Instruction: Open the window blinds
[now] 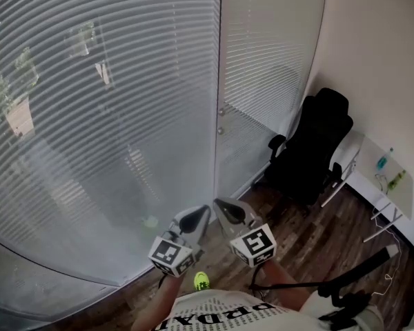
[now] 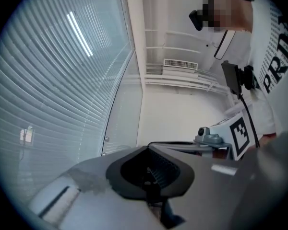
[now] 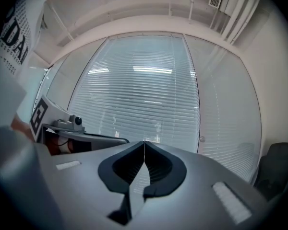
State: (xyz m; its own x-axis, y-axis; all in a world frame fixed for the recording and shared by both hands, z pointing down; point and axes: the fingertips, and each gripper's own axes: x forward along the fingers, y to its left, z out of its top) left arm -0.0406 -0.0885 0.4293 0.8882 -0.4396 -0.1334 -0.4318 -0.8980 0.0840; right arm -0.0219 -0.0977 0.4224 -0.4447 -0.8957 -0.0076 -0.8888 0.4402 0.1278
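Closed white slatted blinds (image 1: pixel 103 116) cover the big window in front of me, and a second blind panel (image 1: pixel 269 61) hangs to the right of a frame post. In the head view both grippers are held side by side low in front of the glass, short of the slats. My left gripper (image 1: pixel 203 212) is shut with nothing in it, and so is my right gripper (image 1: pixel 219 204). The left gripper view shows its jaws (image 2: pixel 148 150) meeting, with the blinds (image 2: pixel 53 80) off to the left. The right gripper (image 3: pixel 144 145) faces the blinds (image 3: pixel 144 95) squarely. No cord or wand shows.
A black office chair (image 1: pixel 310 150) stands at the right by the window corner, with a white desk (image 1: pixel 383 178) beyond it against the wall. Dark wood floor (image 1: pixel 310 240) runs below. A small yellow-green object (image 1: pixel 201 280) lies near my feet.
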